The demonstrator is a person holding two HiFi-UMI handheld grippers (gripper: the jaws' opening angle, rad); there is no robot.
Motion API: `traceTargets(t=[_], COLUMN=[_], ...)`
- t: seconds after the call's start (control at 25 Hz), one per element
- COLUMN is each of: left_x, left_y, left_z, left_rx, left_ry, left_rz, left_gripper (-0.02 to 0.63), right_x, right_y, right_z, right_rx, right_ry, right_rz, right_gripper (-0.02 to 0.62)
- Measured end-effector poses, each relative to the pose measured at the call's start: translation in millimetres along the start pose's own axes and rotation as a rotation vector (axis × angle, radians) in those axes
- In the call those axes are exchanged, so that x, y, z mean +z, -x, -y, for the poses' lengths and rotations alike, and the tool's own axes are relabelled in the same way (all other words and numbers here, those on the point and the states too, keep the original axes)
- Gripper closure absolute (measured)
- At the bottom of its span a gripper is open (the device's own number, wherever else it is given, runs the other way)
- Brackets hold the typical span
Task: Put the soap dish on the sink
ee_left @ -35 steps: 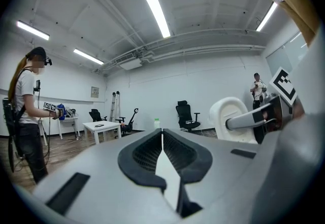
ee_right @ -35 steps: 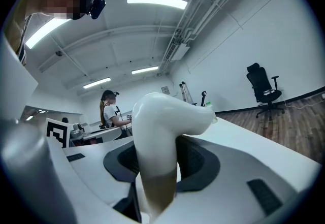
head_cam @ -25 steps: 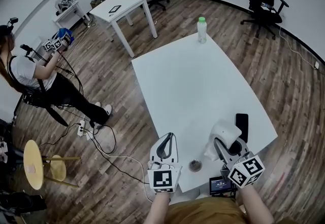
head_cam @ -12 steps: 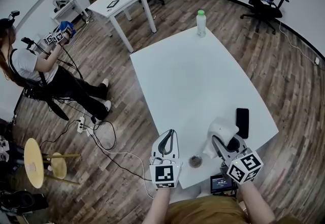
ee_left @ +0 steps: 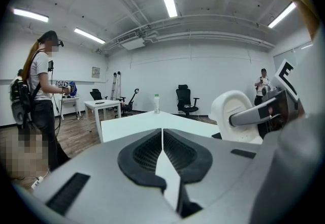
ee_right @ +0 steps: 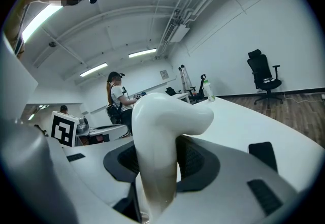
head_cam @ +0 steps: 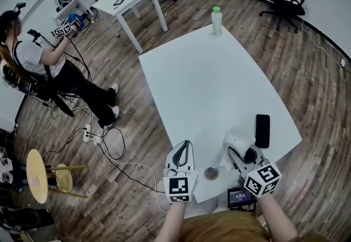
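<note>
Off the white table's (head_cam: 208, 82) left side: a person (head_cam: 38, 65), standing on the wood floor.
At the table's near edge, left: left gripper (head_cam: 182, 146), jaws pressed together, nothing between them.
Near edge, middle: small round metal piece (head_cam: 211, 173), lying on the tabletop.
Far end: green-capped bottle (head_cam: 217, 20), upright.
Near edge, right: right gripper (head_cam: 239, 154), jaws clamped on the white soap dish (head_cam: 239, 141), which is over the tabletop.
Right edge: black phone (head_cam: 262, 130), flat, just beside the dish.
</note>
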State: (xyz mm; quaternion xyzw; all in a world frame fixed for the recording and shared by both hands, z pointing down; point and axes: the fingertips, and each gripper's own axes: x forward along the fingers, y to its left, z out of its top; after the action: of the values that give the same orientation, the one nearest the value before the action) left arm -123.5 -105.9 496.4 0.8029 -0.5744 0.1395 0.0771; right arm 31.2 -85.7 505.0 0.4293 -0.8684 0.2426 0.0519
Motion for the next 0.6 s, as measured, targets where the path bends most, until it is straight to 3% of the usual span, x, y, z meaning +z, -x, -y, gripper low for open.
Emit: traceTargets(t=[0.6], left_x=[-36], left_y=[-12], left_z=[17], left_rx=[-0.064], left_ry=[-0.027], left_rz=[-0.077], left_gripper=[0.589], right_x=[-38], right_y=[-19], right_z=[3], right_rx=[0.016], right_ry=[-0.013], right_rz=[-0.094], right_gripper=[0.426])
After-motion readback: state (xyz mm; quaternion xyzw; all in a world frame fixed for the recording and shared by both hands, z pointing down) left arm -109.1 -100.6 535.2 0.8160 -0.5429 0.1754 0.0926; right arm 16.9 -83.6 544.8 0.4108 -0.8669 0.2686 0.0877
